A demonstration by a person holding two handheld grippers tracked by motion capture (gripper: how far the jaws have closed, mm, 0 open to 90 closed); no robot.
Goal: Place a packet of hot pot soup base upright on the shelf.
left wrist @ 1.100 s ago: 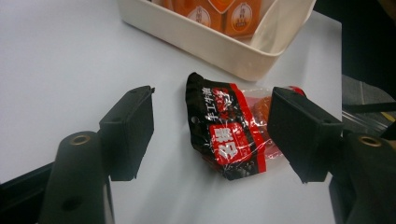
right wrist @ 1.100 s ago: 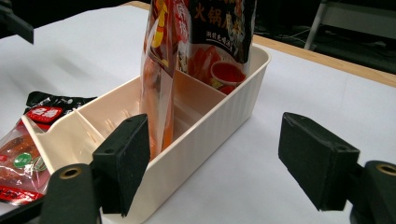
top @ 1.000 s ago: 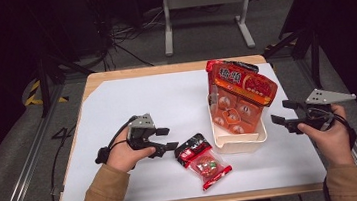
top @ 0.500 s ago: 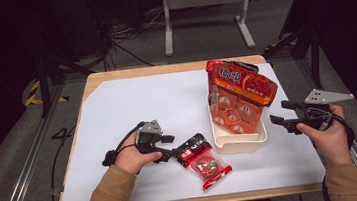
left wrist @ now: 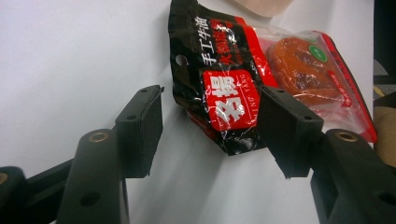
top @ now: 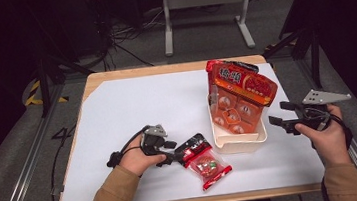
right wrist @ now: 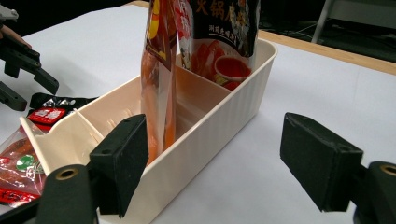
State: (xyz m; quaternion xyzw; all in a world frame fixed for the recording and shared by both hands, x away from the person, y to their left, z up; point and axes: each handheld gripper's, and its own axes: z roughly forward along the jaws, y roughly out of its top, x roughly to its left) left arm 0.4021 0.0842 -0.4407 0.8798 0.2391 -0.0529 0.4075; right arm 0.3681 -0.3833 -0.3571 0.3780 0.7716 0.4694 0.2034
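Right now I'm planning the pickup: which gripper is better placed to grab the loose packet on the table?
Left. The left gripper already straddles the packet, its black end between jaws that have just been closing. The right gripper waits open beyond the bin.

Tan sleeves (top: 111, 198), black tongs (top: 172, 151) with brass-coloured screws

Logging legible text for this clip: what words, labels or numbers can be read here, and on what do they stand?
"名扬" with "MING YANG" under it: red patch on the small sauce packet.
"手工牛油": white characters along that packet's black top; the red line beside them is too blurred to read.
"锅底": top of the tall orange bag standing in the cream bin, partly cut off.
Other print on bag and packet: too small.
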